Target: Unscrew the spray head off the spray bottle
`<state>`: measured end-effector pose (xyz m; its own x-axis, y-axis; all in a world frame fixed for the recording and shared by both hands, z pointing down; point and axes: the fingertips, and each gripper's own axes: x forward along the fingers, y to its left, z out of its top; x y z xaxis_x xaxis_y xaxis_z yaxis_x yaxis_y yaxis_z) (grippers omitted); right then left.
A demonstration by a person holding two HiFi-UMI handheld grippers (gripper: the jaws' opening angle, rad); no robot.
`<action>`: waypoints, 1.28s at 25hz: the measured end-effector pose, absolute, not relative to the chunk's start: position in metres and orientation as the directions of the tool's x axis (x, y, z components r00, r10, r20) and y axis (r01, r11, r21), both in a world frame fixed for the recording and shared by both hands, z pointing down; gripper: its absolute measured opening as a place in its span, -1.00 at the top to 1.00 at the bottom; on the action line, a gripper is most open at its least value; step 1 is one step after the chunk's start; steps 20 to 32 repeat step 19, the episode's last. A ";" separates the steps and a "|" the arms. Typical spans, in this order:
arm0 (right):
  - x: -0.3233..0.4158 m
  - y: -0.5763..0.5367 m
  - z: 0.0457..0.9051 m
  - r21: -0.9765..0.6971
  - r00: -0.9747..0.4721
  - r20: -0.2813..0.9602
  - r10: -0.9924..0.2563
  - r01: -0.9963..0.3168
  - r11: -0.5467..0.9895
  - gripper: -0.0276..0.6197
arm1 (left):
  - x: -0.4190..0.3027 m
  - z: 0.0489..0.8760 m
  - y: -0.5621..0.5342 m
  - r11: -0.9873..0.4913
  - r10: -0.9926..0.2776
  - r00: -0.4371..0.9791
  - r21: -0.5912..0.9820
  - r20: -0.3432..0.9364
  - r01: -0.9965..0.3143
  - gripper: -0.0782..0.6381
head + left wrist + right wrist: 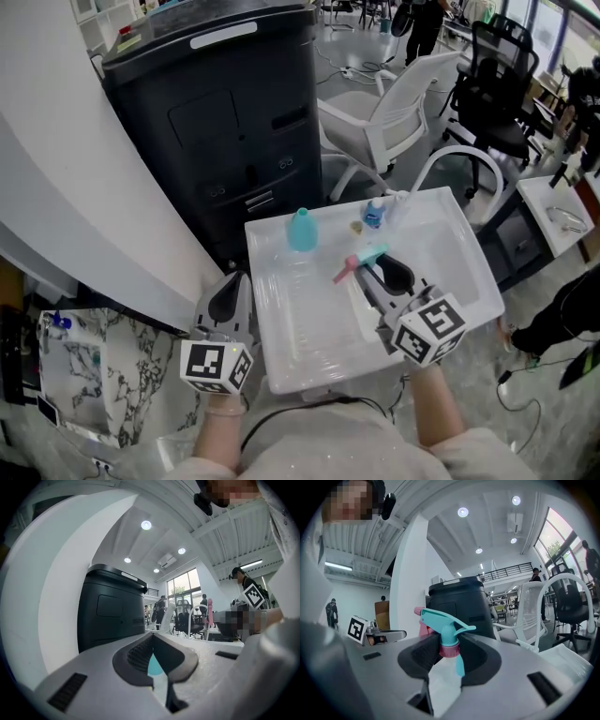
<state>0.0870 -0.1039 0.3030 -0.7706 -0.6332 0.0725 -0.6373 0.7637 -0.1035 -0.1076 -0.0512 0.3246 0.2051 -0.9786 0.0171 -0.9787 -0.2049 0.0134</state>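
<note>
A teal spray head with a pink collar (360, 262) is off its bottle, and my right gripper (372, 270) is shut on it above the white tray (309, 328). In the right gripper view the pads clamp the spray head's collar (449, 649), the trigger points right and the dip tube hangs down. The teal bottle (302, 230) stands alone, without a head, at the tray's far side. My left gripper (230, 287) is shut and empty, just off the tray's left edge. Past its closed pads in the left gripper view, a sliver of the teal bottle (154, 666) shows.
A small blue-capped bottle (373, 215) and a tiny brownish item (356, 226) sit at the tray's far edge. A tall black cabinet (216, 122) stands behind the tray, a white chair (394, 112) and a black office chair (497, 84) to the right. A marbled surface (84, 366) lies lower left.
</note>
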 end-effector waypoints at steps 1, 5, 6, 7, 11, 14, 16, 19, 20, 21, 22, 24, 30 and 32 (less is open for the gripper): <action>0.087 -0.104 0.303 -0.104 -0.771 0.071 -0.633 -0.637 0.764 0.49 | -0.108 0.325 -0.050 -0.203 -0.979 0.203 0.014 0.016 -0.979 0.76; 0.087 -0.103 0.304 -0.109 -0.773 0.069 -0.631 -0.635 0.765 0.49 | -0.110 0.325 -0.049 -0.195 -0.981 0.195 0.020 0.017 -0.981 0.77; 0.088 -0.104 0.304 -0.110 -0.772 0.070 -0.631 -0.635 0.765 0.49 | -0.110 0.325 -0.050 -0.193 -0.981 0.194 0.021 0.018 -0.981 0.76; 0.089 -0.104 0.303 -0.112 -0.772 0.070 -0.631 -0.635 0.764 0.49 | -0.110 0.324 -0.050 -0.192 -0.981 0.192 0.022 0.018 -0.981 0.76; 0.090 -0.105 0.305 -0.119 -0.772 0.072 -0.631 -0.635 0.763 0.49 | -0.110 0.325 -0.050 -0.189 -0.982 0.190 0.023 0.024 -0.982 0.76; 0.091 -0.105 0.307 -0.122 -0.774 0.075 -0.629 -0.633 0.764 0.49 | -0.110 0.327 -0.050 -0.189 -0.981 0.189 0.022 0.031 -0.982 0.76; 0.091 -0.106 0.308 -0.124 -0.774 0.076 -0.628 -0.633 0.764 0.49 | -0.109 0.329 -0.051 -0.188 -0.981 0.189 0.023 0.035 -0.982 0.76; 0.092 -0.108 0.310 -0.127 -0.776 0.075 -0.626 -0.630 0.766 0.49 | -0.109 0.332 -0.052 -0.185 -0.982 0.186 0.021 0.041 -0.982 0.76; 0.092 -0.108 0.310 -0.127 -0.776 0.075 -0.626 -0.630 0.766 0.49 | -0.109 0.332 -0.052 -0.185 -0.982 0.186 0.021 0.041 -0.982 0.76; 0.092 -0.108 0.310 -0.127 -0.776 0.075 -0.626 -0.630 0.766 0.49 | -0.109 0.332 -0.052 -0.185 -0.982 0.186 0.021 0.041 -0.982 0.76; 0.092 -0.108 0.310 -0.127 -0.776 0.075 -0.626 -0.630 0.766 0.49 | -0.109 0.332 -0.052 -0.185 -0.982 0.186 0.021 0.041 -0.982 0.76; 0.092 -0.108 0.310 -0.127 -0.776 0.075 -0.626 -0.630 0.766 0.49 | -0.109 0.332 -0.052 -0.185 -0.982 0.186 0.021 0.041 -0.982 0.76; 0.092 -0.108 0.310 -0.127 -0.776 0.075 -0.626 -0.630 0.766 0.49 | -0.109 0.332 -0.052 -0.185 -0.982 0.186 0.021 0.041 -0.982 0.76; 0.092 -0.108 0.310 -0.127 -0.776 0.075 -0.626 -0.630 0.766 0.49 | -0.109 0.332 -0.052 -0.185 -0.982 0.186 0.021 0.041 -0.982 0.76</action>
